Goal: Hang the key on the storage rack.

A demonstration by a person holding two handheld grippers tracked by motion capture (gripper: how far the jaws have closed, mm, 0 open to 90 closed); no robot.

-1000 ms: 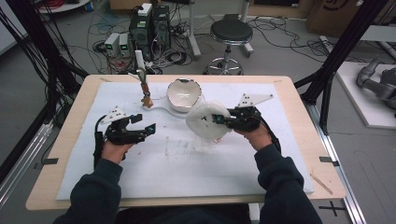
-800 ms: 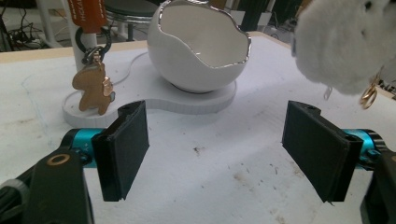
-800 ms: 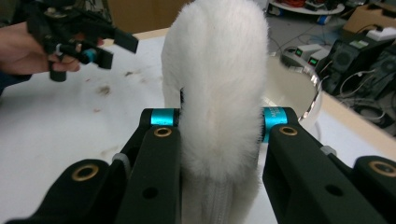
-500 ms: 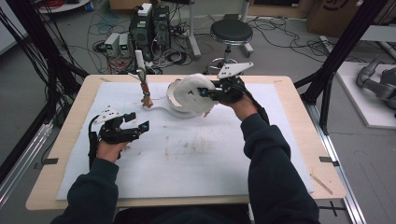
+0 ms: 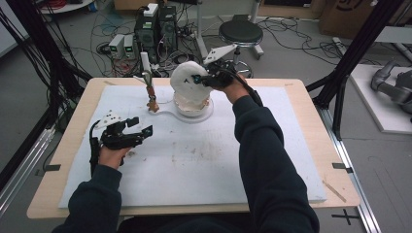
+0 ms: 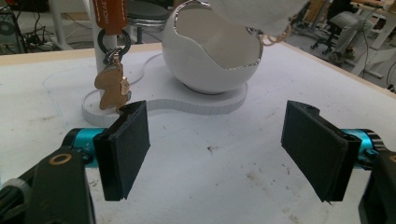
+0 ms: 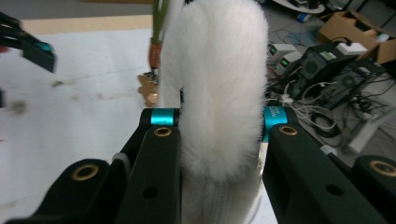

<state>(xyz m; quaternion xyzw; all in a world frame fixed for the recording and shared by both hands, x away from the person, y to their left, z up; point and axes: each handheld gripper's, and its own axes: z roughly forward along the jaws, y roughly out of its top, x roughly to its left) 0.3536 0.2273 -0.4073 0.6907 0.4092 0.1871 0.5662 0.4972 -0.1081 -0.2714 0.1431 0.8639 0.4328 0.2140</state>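
A white fluffy pouch (image 5: pixel 187 78) hangs over the white cracked-egg bowl (image 5: pixel 193 103) at the back of the mat, with my right gripper (image 5: pixel 200 79) shut on it. In the right gripper view the fluffy pouch (image 7: pixel 219 84) is squeezed between both jaws of the right gripper (image 7: pixel 217 116). My left gripper (image 5: pixel 145 129) rests open on the mat, front left of the bowl. From the left gripper view, the egg bowl (image 6: pixel 210 60) sits on its flat white base (image 6: pixel 196 103), the pouch (image 6: pixel 257 14) above its rim, and the left gripper (image 6: pixel 217 128) holds nothing.
A white post with an orange tag and brass keychain (image 5: pixel 152 101) stands on the same base, left of the bowl. The white mat (image 5: pixel 194 165) covers the wooden table (image 5: pixel 301 92). Behind the table are a stool (image 5: pixel 240 31), computers (image 5: pixel 155 24) and cables.
My right gripper carried the fluffy pouch from the middle of the mat up and back until it came over the egg bowl. The left gripper shifted slightly left and stayed open.
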